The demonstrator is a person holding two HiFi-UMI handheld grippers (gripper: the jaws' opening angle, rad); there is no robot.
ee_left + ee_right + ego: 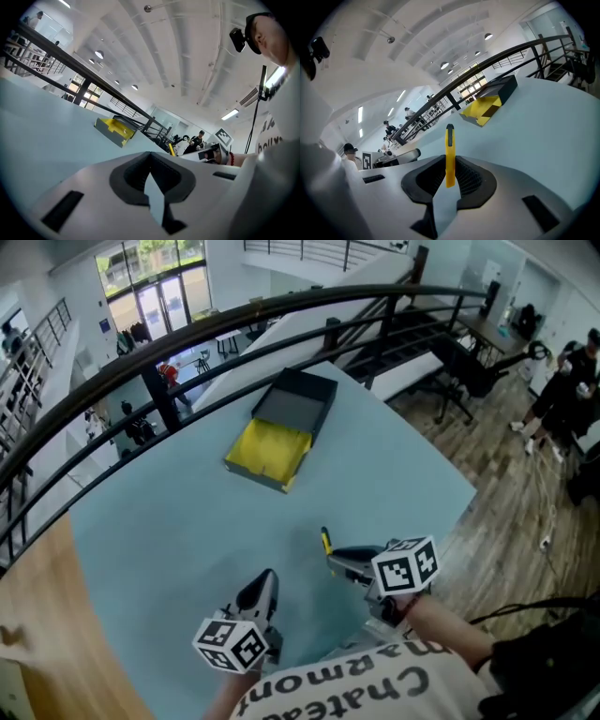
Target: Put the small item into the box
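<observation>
1. Small item (449, 145), a slim yellow stick with a dark tip, is standing upright between the jaws of the right gripper (449, 164), which are pinching it by its lower part while the tip is poking out past them
2. Box (267, 451) is lying open toward the far edge of the table (187, 531), its yellow tray facing up and its dark lid behind, well apart from both grippers
3. Doing the carry well is, by my judgement, calling for an unchanged pinch while crossing toward the far edge, stopping over the yellow tray and not its rim or the lid, and lowering before spreading the jaws, so the small item is not bouncing out
4. Right gripper is hovering above the table close to its near edge, pointing ahead and tilting down toward the box, with the forearm coming in from the right
5. Left gripper (267, 579), jaws pressed together on nothing, is hovering just beside it, aiming almost level across the table
</observation>
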